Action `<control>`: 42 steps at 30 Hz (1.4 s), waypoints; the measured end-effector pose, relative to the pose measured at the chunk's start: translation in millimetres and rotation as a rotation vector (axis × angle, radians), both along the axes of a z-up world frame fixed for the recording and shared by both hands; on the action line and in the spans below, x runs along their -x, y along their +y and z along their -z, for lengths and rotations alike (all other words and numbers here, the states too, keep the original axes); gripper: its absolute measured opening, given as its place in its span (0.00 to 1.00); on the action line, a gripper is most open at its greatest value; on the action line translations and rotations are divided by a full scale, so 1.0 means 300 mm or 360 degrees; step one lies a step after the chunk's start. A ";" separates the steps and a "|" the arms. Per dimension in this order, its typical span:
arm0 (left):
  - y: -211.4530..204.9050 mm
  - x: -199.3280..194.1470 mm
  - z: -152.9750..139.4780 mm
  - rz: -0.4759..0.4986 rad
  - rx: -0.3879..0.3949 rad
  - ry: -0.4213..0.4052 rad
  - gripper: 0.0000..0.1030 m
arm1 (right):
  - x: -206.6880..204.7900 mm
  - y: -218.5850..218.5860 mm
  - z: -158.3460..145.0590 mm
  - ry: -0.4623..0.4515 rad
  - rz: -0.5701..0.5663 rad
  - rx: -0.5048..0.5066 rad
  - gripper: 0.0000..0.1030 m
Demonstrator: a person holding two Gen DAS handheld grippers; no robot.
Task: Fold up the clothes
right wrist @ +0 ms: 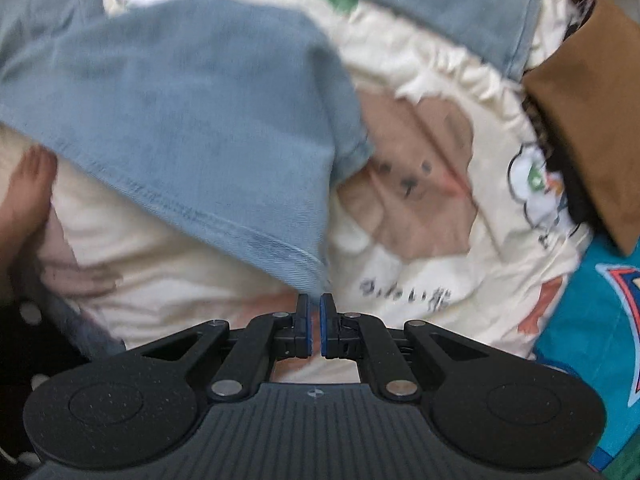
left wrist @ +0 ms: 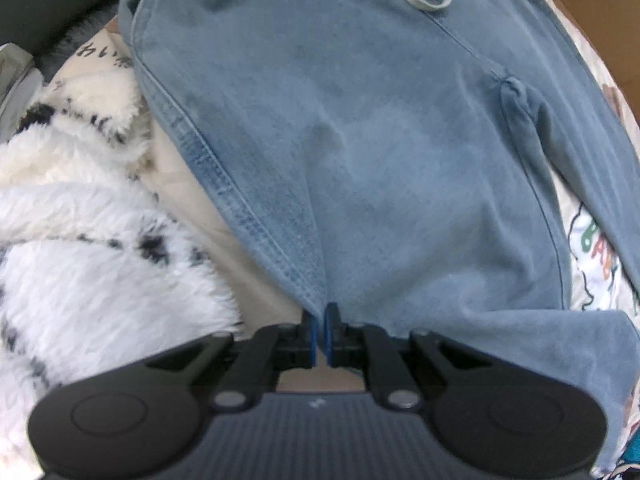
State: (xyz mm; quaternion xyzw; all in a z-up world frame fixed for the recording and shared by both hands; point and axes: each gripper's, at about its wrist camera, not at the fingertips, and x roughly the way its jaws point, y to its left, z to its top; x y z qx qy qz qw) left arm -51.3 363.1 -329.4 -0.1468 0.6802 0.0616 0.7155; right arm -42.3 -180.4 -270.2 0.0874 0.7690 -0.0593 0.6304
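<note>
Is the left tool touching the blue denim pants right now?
Touching. In the left wrist view, the left tool is shut on the stitched hem corner of the blue denim pants; the fabric runs straight down between its blue pads with no gap.

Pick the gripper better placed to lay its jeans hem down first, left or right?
Likely left. The left gripper pinches the hem with the jeans already spread flat ahead. The right gripper holds a leg end draped loosely over the printed quilt.
</note>
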 end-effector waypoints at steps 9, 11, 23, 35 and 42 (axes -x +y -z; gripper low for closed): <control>-0.007 -0.011 -0.154 0.0085 -0.0013 -0.0018 0.13 | -0.053 -0.097 -0.122 -0.0179 0.0114 -0.0104 0.09; 0.003 -0.018 -0.211 0.0080 -0.0005 -0.0056 0.14 | -0.089 -0.127 -0.174 -0.0248 0.0111 -0.0091 0.23; -0.070 -0.240 -0.388 0.0176 0.0015 -0.0305 0.17 | -0.227 -0.368 -0.350 -0.0605 0.0312 -0.0061 0.40; -0.252 -0.451 -0.270 0.0416 0.0151 -0.0353 0.25 | -0.093 -0.316 -0.009 -0.0669 0.1014 -0.0035 0.46; -0.314 -0.483 -0.189 0.0444 0.0128 -0.0343 0.25 | -0.020 -0.307 0.202 -0.0777 0.1236 -0.0015 0.46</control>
